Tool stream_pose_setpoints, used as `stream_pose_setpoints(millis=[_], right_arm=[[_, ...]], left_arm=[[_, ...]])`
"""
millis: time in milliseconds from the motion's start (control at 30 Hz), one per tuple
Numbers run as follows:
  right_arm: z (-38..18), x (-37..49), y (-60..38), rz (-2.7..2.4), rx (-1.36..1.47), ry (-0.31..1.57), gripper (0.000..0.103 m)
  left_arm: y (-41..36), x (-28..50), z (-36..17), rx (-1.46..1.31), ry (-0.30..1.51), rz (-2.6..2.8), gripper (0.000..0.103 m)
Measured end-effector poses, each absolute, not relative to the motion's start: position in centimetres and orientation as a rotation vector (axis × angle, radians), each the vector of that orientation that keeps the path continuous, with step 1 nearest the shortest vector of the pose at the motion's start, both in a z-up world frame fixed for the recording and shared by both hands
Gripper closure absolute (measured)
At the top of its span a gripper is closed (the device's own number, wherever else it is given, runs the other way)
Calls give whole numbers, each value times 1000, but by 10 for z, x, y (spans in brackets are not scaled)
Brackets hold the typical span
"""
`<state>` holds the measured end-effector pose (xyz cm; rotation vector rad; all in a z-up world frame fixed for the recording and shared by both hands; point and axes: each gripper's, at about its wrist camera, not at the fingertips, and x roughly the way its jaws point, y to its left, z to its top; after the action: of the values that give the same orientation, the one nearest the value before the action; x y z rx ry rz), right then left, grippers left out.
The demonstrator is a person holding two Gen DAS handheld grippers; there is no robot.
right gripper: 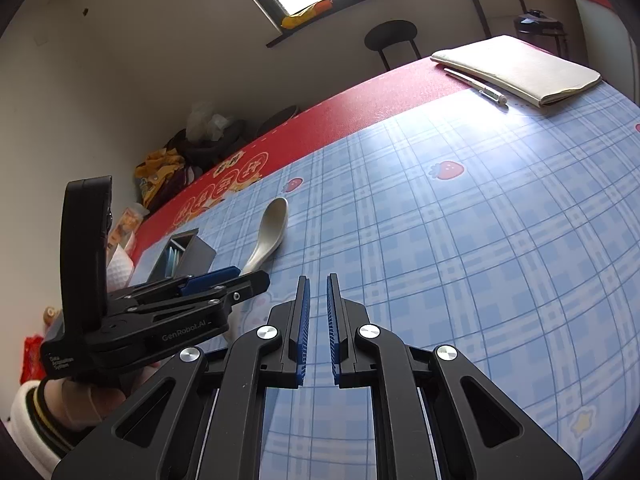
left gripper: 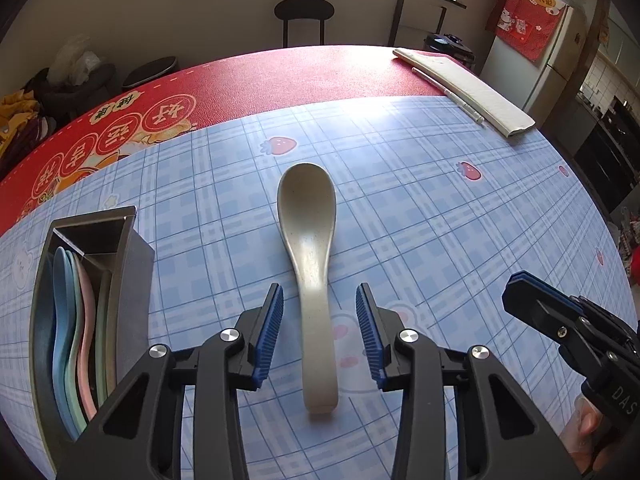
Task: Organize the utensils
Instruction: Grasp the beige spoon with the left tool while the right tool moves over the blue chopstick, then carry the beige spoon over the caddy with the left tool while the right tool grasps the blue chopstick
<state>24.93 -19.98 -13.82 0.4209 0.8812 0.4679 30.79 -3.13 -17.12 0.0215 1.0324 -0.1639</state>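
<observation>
A beige soup spoon [left gripper: 310, 264] lies flat on the blue plaid tablecloth, bowl away from me, handle toward me. My left gripper [left gripper: 319, 296] is open, its blue pads on either side of the handle without touching it. A dark metal utensil box [left gripper: 86, 300] stands at the left and holds blue, green and pink spoons. My right gripper [right gripper: 318, 284] is nearly shut and empty, hovering over bare cloth right of the spoon [right gripper: 268, 236]. The left gripper [right gripper: 240, 278] and the box [right gripper: 184, 258] also show in the right wrist view.
A folded white cloth [left gripper: 468, 88] with a pen [left gripper: 448, 94] beside it lies at the table's far right. A red printed mat [left gripper: 240, 88] covers the far side. A black stool [left gripper: 304, 16] stands beyond the table. The right gripper [left gripper: 560, 316] hovers at the right.
</observation>
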Motion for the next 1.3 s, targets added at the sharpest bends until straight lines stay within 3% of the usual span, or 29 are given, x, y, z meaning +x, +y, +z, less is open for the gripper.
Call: stream_pose_setpoints(millis=[200, 400, 967, 1200, 1300], right_arm=[[-139, 249, -202, 467, 430, 886, 93], [-139, 250, -202, 472, 431, 888, 93], [-153, 250, -178, 549, 393, 965, 93], [-141, 214, -161, 539, 291, 993, 93], [-139, 196, -154, 521, 250, 1018, 82]], left_arm=[[-34, 312, -174, 27, 1025, -147, 75], [-33, 308, -174, 49, 1019, -122, 89], [-12, 200, -112, -19, 840, -234, 90], [11, 150, -100, 8, 786, -241, 90], [16, 138, -100, 8, 769, -256, 90]])
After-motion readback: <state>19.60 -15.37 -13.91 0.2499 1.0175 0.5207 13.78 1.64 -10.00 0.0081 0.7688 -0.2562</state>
